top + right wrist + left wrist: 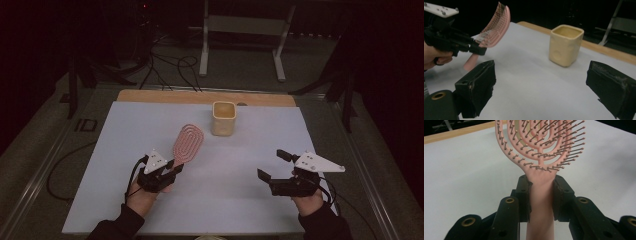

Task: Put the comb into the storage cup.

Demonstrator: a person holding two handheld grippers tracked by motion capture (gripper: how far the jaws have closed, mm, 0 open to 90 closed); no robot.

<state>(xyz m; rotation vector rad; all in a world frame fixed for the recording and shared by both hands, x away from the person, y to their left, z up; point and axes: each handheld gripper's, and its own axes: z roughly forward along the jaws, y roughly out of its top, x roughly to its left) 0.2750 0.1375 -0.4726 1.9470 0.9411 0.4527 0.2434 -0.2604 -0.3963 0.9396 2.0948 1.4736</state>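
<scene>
**Ana:** High view first: where's the hairbrush [187,143]?

**Ben:** Over the near left part of the white table cover [240,200], held in the left gripper [170,172]. Its long axis runs from the handle, low and near the person, up and away to the oval head, which points toward the far side of the table and leans a little right, toward the yellow cup [223,118].

**Ana:** And the grip?

**Ben:** In the left gripper view the two black jaws press on either side of the pink handle, just below the head. The bristles face that camera. In the right gripper view the brush is lifted off the cover, head tilted upward and handle end sticking out below the jaws.

**Ana:** How's the left hand [142,197] placed?

**Ben:** It comes in from the bottom edge, dark sleeve behind it, gripper aimed forward and slightly right.

**Ana:** The right gripper [273,166]?

**Ben:** Jaws spread wide, nothing between them, pointing left and forward across the cover. The right hand [307,200] holds it near the right edge, well apart from the brush. The cup stands upright at the far side, ahead of its jaws.
</scene>
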